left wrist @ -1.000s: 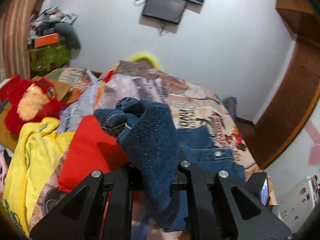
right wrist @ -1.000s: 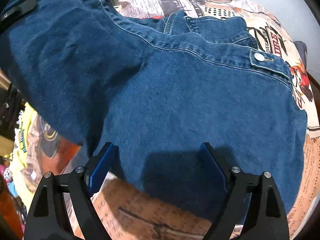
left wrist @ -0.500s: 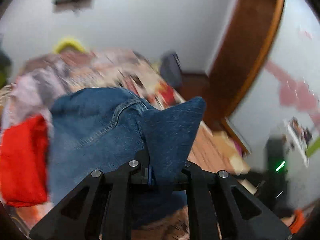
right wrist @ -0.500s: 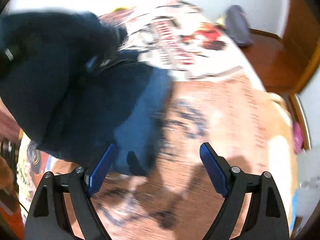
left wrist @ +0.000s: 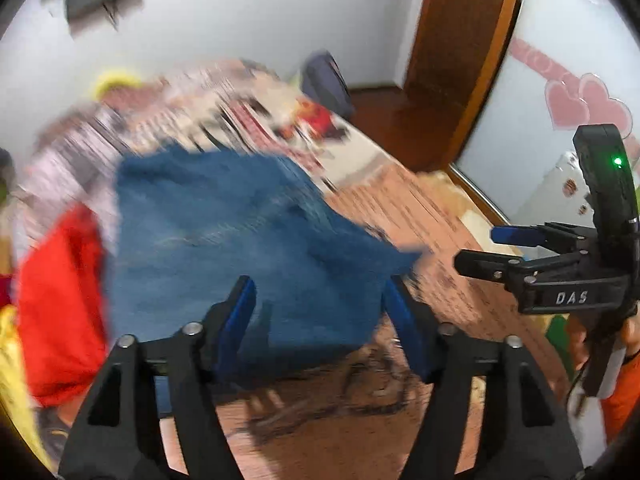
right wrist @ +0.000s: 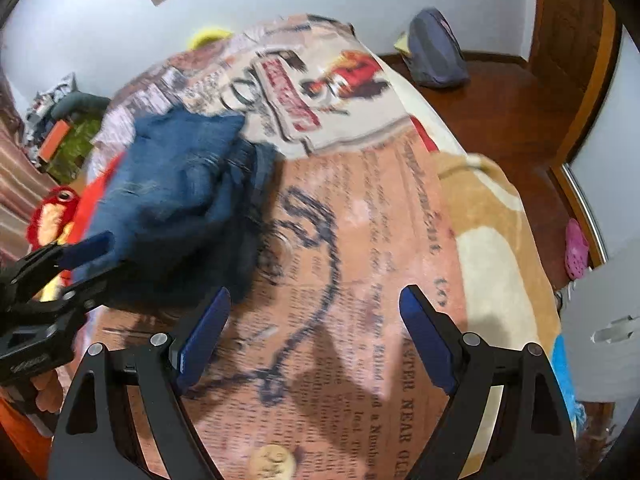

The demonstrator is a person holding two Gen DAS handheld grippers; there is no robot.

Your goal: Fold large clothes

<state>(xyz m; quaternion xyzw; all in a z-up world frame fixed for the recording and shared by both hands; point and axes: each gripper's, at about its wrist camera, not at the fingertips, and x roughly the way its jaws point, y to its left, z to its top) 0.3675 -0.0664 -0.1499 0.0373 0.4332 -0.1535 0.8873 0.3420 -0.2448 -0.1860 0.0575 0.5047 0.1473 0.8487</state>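
A blue denim garment [left wrist: 224, 240] lies bunched on the newspaper-print bedspread [left wrist: 420, 280]. My left gripper [left wrist: 320, 314] hangs over its near edge. The jaws are opening, and denim lies between the blue pads [left wrist: 240, 308] without being pressed. The right wrist view shows the same denim [right wrist: 180, 196] at the left, with the left gripper [right wrist: 90, 268] at its lower edge. My right gripper [right wrist: 316, 320] is open over bare bedspread [right wrist: 360, 240] to the right of the denim, nothing between its fingers. From the left wrist it shows as the right gripper [left wrist: 492, 250], held by a hand.
A red garment [left wrist: 60, 300] and a yellow one [left wrist: 12, 360] lie left of the denim, beside a red plush toy [right wrist: 52, 216]. A grey bag [right wrist: 436, 52] and a pink shoe [right wrist: 576, 248] sit on the wooden floor. A door frame [left wrist: 460, 60] stands at the right.
The left gripper, shut on a raised denim fold before, now has its jaws apart and the denim has dropped onto the bed. Both views swung right across the bed. The right gripper stayed open.
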